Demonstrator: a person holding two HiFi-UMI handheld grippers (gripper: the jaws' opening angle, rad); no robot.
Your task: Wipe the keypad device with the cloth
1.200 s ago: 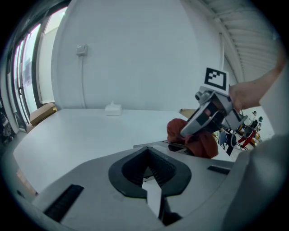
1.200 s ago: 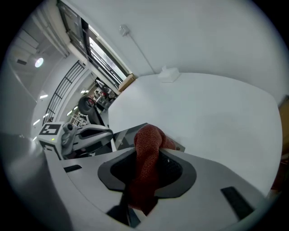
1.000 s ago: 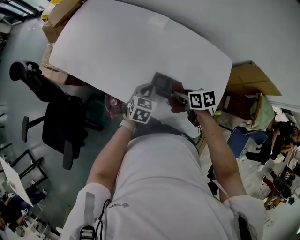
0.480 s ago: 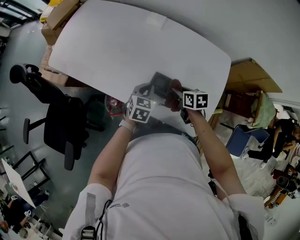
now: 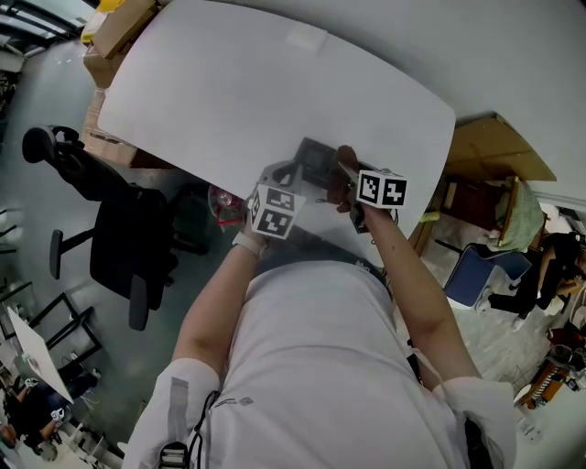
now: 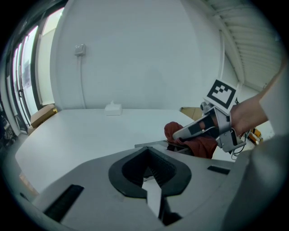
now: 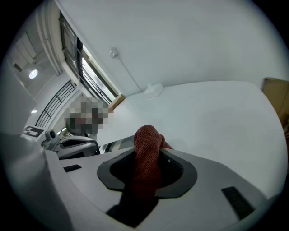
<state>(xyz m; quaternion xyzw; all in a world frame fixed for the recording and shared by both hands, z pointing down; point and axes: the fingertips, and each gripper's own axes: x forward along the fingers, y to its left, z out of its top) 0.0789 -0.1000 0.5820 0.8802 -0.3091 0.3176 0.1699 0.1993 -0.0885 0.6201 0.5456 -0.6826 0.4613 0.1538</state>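
Observation:
The keypad device (image 5: 316,163), a flat dark grey slab, sits near the front edge of the white table (image 5: 229,92). My left gripper (image 5: 288,176) is shut on the device's near left edge; in the left gripper view the slab's thin edge (image 6: 156,145) runs out from the jaw tips. My right gripper (image 5: 343,180) is shut on a dark red cloth (image 7: 146,146), which bulges up between its jaws. The cloth (image 6: 203,144) rests against the right side of the device, under the right gripper's fingers (image 6: 196,128).
A small white box (image 6: 113,108) lies at the far side of the table. A black office chair (image 5: 119,229) stands left of me, cardboard boxes (image 5: 114,27) beyond the table's left end. A wooden cabinet (image 5: 494,156) is at the right.
My right gripper with the cloth has slid a little to the left over the device. The left gripper has stayed in place.

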